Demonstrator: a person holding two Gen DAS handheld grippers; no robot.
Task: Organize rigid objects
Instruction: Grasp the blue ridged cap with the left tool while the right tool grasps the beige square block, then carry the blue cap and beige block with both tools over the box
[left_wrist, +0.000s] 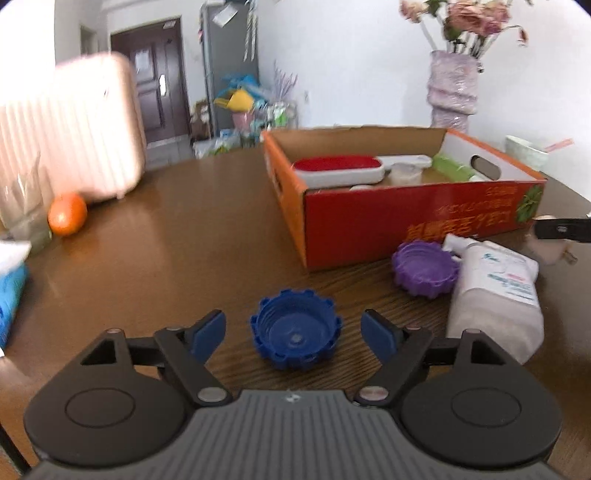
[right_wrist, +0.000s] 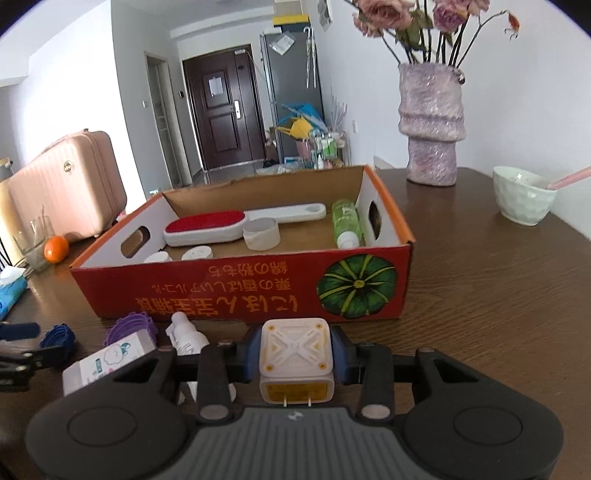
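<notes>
Blue cap (left_wrist: 295, 328): lies mouth-up on the worktop (left_wrist: 177, 236), between the jaws of the left gripper (left_wrist: 294, 332), clear of both pads.
Left jaws: wide, nothing gripped; a gap shows on each side of the cap.
Cap handling (judgement): hard plastic, light, stiff; the ribbed rim should give the pads purchase. Best hold is across the outer rim, pads on opposite ribs. It may skid on the smooth wood if one pad lands first.
Plug adapter (right_wrist: 295, 356): white cube with yellow trim, prongs toward the camera, clamped between the jaws of the right gripper (right_wrist: 295, 358).
Right jaws: narrow, pads pressed on the adapter's two flat side faces.
Adapter handling (judgement): rigid, small, light; smooth flat sides could slip under a weak squeeze, so a centred hold on those faces suits it.
Purple cap (left_wrist: 424, 269): ahead and right of the left jaws, touching the white bottle (left_wrist: 495, 291) that lies on its side.
Red box (right_wrist: 240, 291): ahead of both jaws, open top, printed front wall facing them.
Box contents: lint brush (right_wrist: 207, 227) with red pad, white ring (right_wrist: 261, 232), green bottle (right_wrist: 347, 221), small white lids near the front wall.
Step (judgement): adapter ready for the box; blue cap awaiting a grasp.
</notes>
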